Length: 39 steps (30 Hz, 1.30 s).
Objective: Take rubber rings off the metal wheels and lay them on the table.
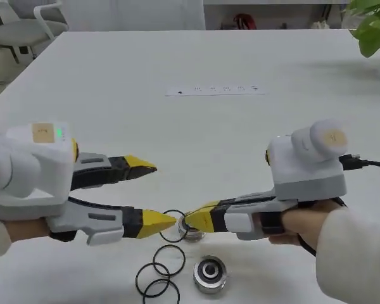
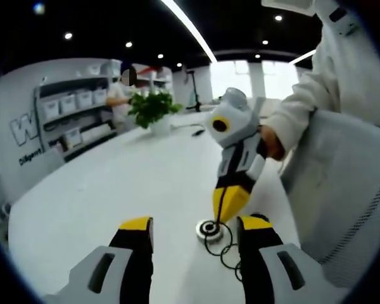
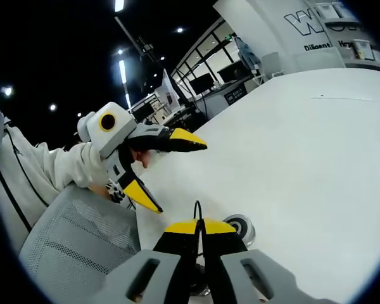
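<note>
Black rubber rings, thin round loops, number four in the head view. Three loose rings lie overlapping on the smooth white table, near its front edge. A fourth ring is pinched between the closed, yellow-tipped jaws of the right gripper. Two metal wheels show, short silver discs with dark hubs. One wheel stands free just right of the loose rings, and the other wheel sits under the right gripper's tips. The left gripper has its jaws spread wide and holds nothing, its lower tip just beside the pinched ring's loop.
</note>
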Each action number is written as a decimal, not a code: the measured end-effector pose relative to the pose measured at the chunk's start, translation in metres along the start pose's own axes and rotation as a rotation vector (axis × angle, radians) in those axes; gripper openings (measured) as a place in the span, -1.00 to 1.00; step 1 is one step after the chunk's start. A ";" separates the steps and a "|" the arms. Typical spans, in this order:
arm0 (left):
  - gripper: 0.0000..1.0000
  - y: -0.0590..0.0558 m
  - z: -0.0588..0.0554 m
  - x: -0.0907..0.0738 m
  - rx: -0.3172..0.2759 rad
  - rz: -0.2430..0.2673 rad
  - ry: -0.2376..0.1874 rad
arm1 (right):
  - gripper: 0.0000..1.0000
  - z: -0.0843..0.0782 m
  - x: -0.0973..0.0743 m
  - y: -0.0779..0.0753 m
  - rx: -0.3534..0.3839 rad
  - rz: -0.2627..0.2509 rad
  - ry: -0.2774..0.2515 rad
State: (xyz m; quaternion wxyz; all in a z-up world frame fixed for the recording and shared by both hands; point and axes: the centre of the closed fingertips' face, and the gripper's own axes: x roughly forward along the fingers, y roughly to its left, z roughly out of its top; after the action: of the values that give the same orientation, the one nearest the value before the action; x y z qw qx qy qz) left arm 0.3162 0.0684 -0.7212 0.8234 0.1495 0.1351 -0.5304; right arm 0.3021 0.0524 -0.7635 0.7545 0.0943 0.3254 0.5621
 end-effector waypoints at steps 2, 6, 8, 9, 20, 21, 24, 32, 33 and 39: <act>0.19 0.000 0.001 -0.009 -0.007 0.013 -0.001 | -1.00 -0.003 0.003 0.005 -0.012 0.014 0.016; 0.29 -0.003 -0.001 -0.028 -0.015 0.024 0.002 | -1.00 -0.008 0.007 0.015 -0.013 0.050 0.040; 0.35 -0.004 -0.003 -0.036 -0.028 0.029 0.005 | -1.00 -0.012 0.009 0.020 -0.013 0.068 0.057; 0.39 -0.004 -0.004 -0.039 -0.032 0.033 0.006 | -1.00 -0.014 0.011 0.021 -0.015 0.072 0.064; 0.60 -0.021 -0.033 -0.063 -0.078 0.036 0.067 | -1.00 -0.041 0.018 0.032 -0.025 0.112 0.167; 0.61 -0.023 -0.036 -0.065 -0.092 0.040 0.071 | -1.00 -0.042 0.019 0.031 -0.028 0.109 0.173; 0.61 -0.028 -0.044 -0.068 -0.119 0.045 0.077 | -1.00 -0.045 0.018 0.028 -0.031 0.099 0.185; 0.62 -0.031 -0.054 -0.075 -0.150 0.064 0.092 | -1.00 -0.048 0.016 0.021 -0.042 0.069 0.197; 0.62 -0.031 -0.054 -0.075 -0.152 0.068 0.091 | -1.00 -0.047 0.015 0.020 -0.049 0.064 0.197; 0.63 -0.031 -0.055 -0.078 -0.168 0.083 0.081 | -0.91 -0.047 0.012 0.016 -0.067 0.044 0.204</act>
State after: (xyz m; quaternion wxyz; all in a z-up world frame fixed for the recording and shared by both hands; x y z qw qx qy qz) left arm 0.2533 0.1423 -0.7448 0.8483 0.1066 0.2061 -0.4760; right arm 0.2630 0.0586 -0.7959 0.7077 0.0184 0.3793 0.5958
